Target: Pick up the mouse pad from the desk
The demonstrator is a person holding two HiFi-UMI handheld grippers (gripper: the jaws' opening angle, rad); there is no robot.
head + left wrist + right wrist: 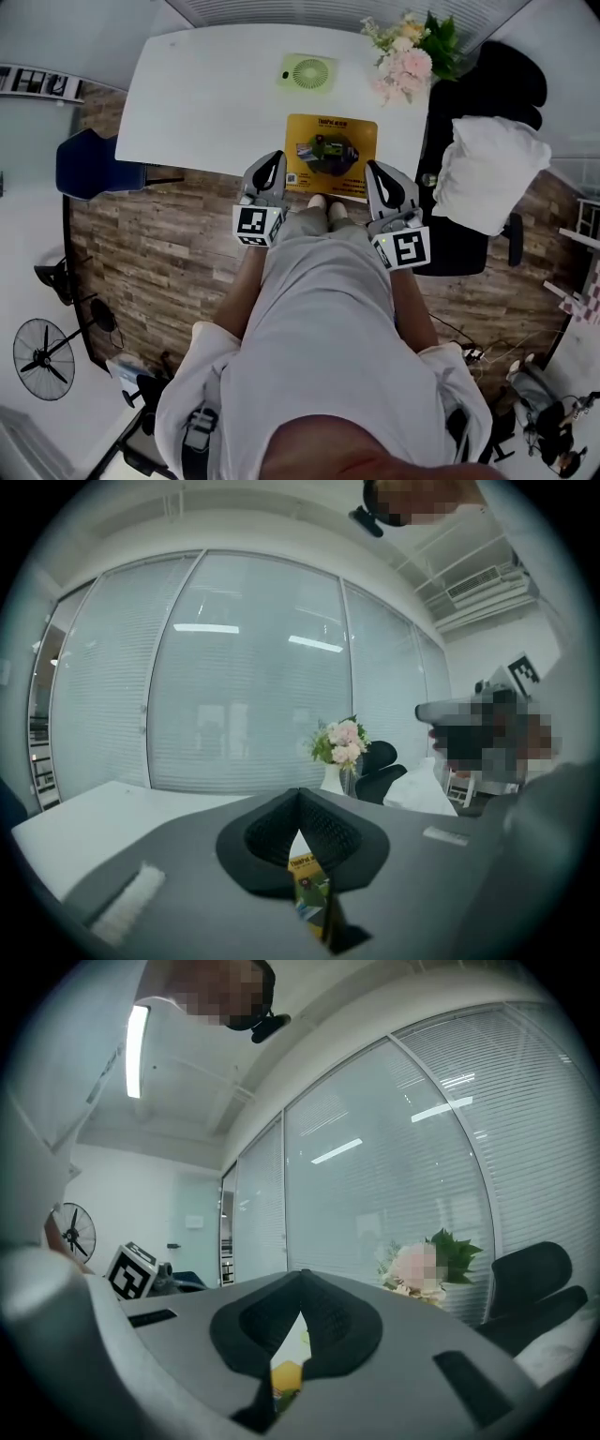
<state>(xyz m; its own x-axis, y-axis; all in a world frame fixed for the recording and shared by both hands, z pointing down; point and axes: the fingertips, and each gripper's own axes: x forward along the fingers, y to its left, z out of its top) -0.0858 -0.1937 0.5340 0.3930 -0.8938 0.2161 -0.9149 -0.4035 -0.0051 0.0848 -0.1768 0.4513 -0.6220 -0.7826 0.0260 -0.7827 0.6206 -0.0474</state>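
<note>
the mouse pad (331,155), yellow with a dark printed picture in its middle, lies flat on the white desk (206,103) at the centre of the head view, right at the desk's near edge. the left gripper (273,159) sits just beside the pad's lower left corner and the right gripper (374,171) just beside its lower right corner, so the pad lies between the two tips. whether either tip touches it cannot be told.

in the left gripper view the left gripper (300,794) has its jaws closed together at the tips with nothing clamped; a strip of the mouse pad (309,888) shows through the narrow gap lower down, lying on the desk ahead. the right gripper (302,1274) looks the same in its own view: jaws together, holding nothing, a patch of the yellow pad (286,1374) showing in the gap.

at the top of the head view a round green object (307,72) lies on the desk, and a bunch of pink flowers (408,56) stands at the desk's upper right corner. a black chair (506,80) with a white cloth (492,169) on it stands at the right, a blue chair (89,164) at the left.
</note>
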